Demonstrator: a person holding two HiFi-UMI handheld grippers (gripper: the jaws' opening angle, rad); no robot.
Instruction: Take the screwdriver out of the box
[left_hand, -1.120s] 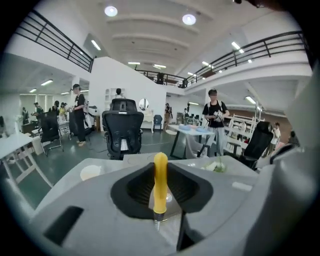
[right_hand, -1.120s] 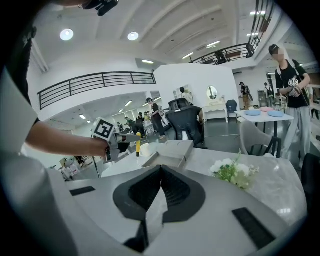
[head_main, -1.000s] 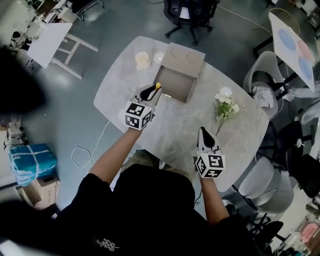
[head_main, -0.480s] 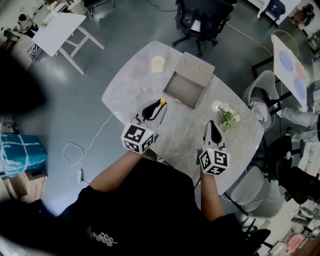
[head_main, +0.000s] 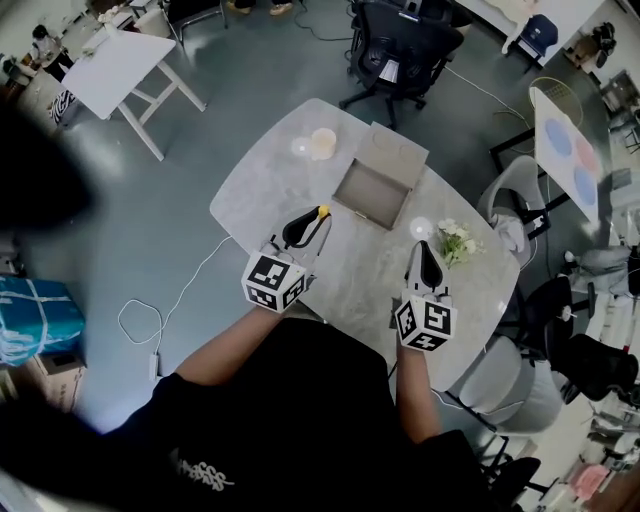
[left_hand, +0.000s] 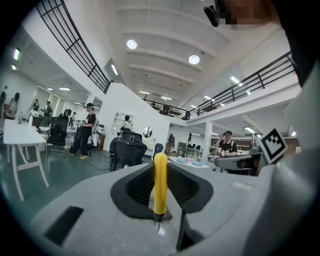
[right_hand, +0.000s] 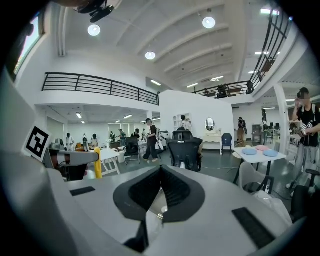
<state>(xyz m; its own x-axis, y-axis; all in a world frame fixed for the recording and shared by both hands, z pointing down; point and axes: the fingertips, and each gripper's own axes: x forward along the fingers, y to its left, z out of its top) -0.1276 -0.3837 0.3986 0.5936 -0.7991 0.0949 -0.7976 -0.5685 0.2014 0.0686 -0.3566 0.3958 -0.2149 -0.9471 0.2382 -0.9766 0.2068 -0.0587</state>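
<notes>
My left gripper (head_main: 317, 217) is shut on the screwdriver (head_main: 323, 212), whose yellow handle sticks out past the jaw tips. It hangs above the table, short of the open grey box (head_main: 375, 190) and to its left. In the left gripper view the screwdriver (left_hand: 160, 182) stands upright between the black pads, metal tip down. My right gripper (head_main: 427, 248) hovers over the table's right side, shut with nothing in it; its pads (right_hand: 150, 187) meet at the tips. The left gripper and yellow handle (right_hand: 97, 162) show at the left of the right gripper view.
The oval marble table (head_main: 265, 185) also bears a pale cup (head_main: 323, 143), a clear ball (head_main: 301, 147), another ball (head_main: 421, 228) and white flowers (head_main: 457, 241). A black office chair (head_main: 400, 45) stands beyond the table, pale chairs (head_main: 515, 215) to its right, and a cable (head_main: 150, 320) lies on the floor.
Both grippers have risen and drawn back from the box toward the person. The screwdriver came along in the left gripper. The table looks smaller and farther below.
</notes>
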